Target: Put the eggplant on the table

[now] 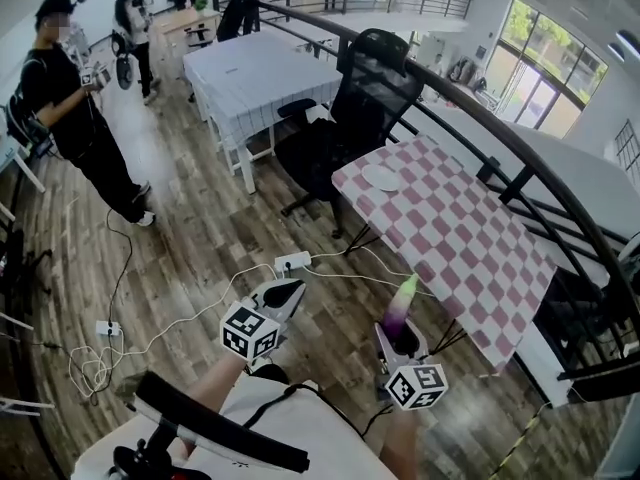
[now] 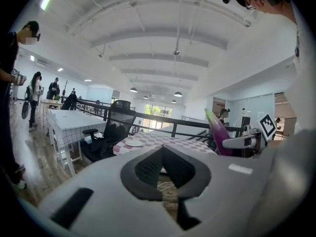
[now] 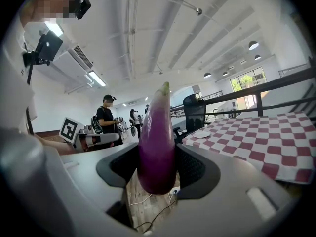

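Note:
A purple eggplant (image 1: 401,306) with a pale green tip stands upright in my right gripper (image 1: 400,336), whose jaws are shut on its lower part. In the right gripper view the eggplant (image 3: 157,142) fills the gap between the pads. It hangs over the wooden floor, just short of the near end of the red-and-white checked table (image 1: 470,253). My left gripper (image 1: 283,296) is level with it on the left, shut and holding nothing. From the left gripper view the eggplant (image 2: 216,131) shows at the right and the table (image 2: 168,138) ahead.
A white plate (image 1: 380,178) lies at the table's far end, next to a black office chair (image 1: 345,133). A power strip (image 1: 292,262) and cables lie on the floor ahead. A black railing (image 1: 560,183) runs behind the table. A person (image 1: 75,108) stands at the left.

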The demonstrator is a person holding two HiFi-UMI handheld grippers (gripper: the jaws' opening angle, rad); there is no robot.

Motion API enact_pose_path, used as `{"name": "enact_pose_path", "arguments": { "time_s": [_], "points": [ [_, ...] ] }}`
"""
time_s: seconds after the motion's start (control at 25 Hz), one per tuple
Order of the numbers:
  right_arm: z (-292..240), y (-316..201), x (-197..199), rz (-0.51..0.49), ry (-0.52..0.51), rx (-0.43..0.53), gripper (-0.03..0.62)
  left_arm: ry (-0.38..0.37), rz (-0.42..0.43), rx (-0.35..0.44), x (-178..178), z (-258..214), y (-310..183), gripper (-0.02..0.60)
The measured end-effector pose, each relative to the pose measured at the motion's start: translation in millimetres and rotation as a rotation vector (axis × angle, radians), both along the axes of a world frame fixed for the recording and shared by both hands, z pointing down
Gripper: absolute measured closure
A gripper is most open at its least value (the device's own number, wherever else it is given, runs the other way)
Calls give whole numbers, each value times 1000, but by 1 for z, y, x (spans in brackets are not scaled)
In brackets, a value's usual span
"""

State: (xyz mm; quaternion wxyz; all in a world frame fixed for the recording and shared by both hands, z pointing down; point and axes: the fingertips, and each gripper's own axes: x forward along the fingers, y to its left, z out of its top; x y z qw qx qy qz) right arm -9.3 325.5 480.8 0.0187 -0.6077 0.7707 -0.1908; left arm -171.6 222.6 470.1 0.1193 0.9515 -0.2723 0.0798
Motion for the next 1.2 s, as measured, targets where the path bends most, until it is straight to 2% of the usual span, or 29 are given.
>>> {"name": "enact_pose_path", "arguments": {
  "time_s": [0.64,0.96,1.2],
  "points": [
    [14,26,22,69,-66,0,358,-35,38,2,26,4,14,575],
    [14,23,25,70,-53,5,356,-26,36,17,37,0,-2,575],
    [12,-1,32,92,-60,1,358,-24,60,-1,43,9,-24,575]
  ]
}}
